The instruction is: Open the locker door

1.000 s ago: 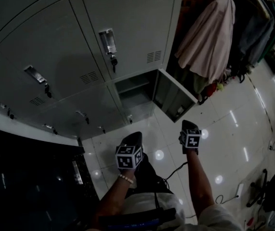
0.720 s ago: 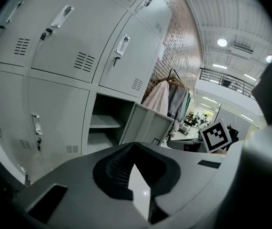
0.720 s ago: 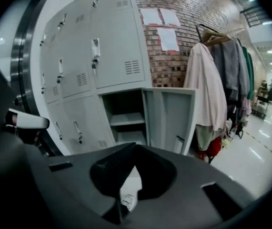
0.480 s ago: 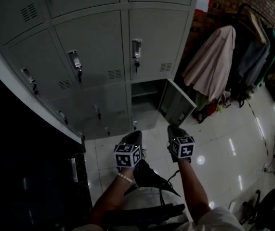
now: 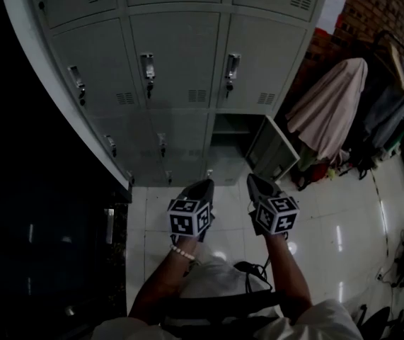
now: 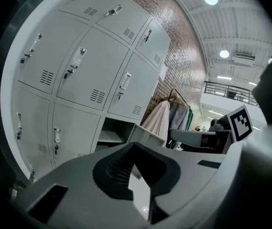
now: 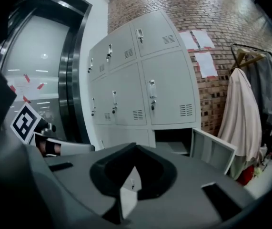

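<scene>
A bank of grey lockers [image 5: 180,69] stands ahead, its doors closed, with handles and keys [image 5: 148,68]. One bottom-right compartment [image 5: 233,127] is open, its door [image 5: 272,151] swung out to the right. My left gripper [image 5: 203,185] and right gripper [image 5: 252,181] hang side by side in the air over the floor, well short of the lockers. Both are shut with nothing held. The left gripper [image 6: 135,152] sees the open compartment [image 6: 113,131] just above its jaws. Past the right gripper [image 7: 135,149] I see the same open door [image 7: 214,149].
A clothes rack with a beige garment [image 5: 329,108] stands right of the lockers against a brick wall [image 5: 361,13]. Dark glossy panels [image 5: 32,211] fill the left. A cable [image 5: 255,268] lies on the white tiled floor [image 5: 329,218] near my legs.
Both grippers have risen and now sit closer together. The head view has swung up onto the lockers, which now stand more squarely ahead.
</scene>
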Demonstrator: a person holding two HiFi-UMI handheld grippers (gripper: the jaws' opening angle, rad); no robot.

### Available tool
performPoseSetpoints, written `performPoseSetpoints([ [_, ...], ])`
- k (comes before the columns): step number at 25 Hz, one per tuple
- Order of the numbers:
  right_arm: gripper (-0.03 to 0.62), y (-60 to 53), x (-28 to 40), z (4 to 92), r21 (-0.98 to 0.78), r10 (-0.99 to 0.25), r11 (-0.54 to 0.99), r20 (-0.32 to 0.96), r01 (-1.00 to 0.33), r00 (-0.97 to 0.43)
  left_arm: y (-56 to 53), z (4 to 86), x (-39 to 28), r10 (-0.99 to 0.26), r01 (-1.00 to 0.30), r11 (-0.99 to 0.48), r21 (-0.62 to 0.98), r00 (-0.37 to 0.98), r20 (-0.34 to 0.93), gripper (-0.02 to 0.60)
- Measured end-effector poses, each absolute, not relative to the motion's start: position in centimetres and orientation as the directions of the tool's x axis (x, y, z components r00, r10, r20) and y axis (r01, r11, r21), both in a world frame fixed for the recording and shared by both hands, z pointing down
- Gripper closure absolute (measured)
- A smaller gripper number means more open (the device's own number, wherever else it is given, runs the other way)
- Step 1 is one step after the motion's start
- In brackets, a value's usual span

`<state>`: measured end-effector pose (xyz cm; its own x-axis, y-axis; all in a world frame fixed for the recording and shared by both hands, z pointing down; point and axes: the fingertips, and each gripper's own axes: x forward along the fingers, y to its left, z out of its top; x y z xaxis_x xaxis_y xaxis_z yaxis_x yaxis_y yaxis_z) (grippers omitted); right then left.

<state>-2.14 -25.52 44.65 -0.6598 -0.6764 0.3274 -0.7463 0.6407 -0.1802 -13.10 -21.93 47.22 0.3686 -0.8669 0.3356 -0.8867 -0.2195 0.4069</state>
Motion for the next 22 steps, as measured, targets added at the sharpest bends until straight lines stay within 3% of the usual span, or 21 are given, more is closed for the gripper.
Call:
performPoseSetpoints([
  [10, 0.589, -21.4, -0.3, 42.7, -0.227, -0.569, 0.738, 0.295, -0.635, -0.768, -19.5, 44.9, -8.9, -0.898, -0.905, -0.160, 0.394, 0.299, 0.323, 0.583],
  [22, 0.589, -18.4, 5.5, 41.3, -0.233, -0.556, 0.754, 0.269, -0.614, -0.786, -17.4, 41.9, -1.9, -0.911, -0.922, -0.176, 0.345, 0.285, 0.299, 0.583],
])
